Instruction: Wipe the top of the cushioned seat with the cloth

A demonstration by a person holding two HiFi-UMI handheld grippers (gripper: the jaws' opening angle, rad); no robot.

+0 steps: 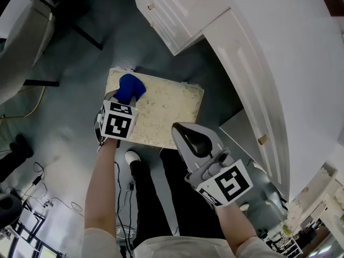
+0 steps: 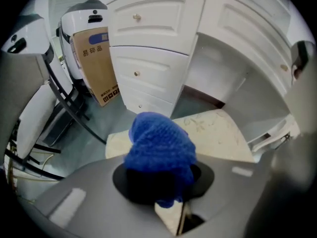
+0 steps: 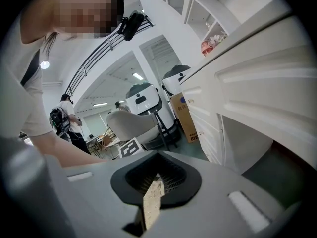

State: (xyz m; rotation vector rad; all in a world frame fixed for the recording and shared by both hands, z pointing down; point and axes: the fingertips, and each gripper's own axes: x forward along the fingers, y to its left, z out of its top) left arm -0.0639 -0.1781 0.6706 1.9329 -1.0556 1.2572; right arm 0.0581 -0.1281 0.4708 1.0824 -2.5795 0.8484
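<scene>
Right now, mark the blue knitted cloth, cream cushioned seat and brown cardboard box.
blue knitted cloth (image 2: 161, 143), left gripper view, bunched middle.
cream cushioned seat (image 1: 166, 104), head view, bare top.
brown cardboard box (image 2: 96, 66), left gripper view, front face.

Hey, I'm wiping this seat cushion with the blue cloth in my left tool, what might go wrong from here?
The blue cloth is bunched into a ball in the left tool, so it may only wipe a narrow strip of the cushioned seat. It sits near the seat's far left corner, so a stroke could slide off the edge. The right tool hangs over the near right corner, where a sweep might hit it.
</scene>
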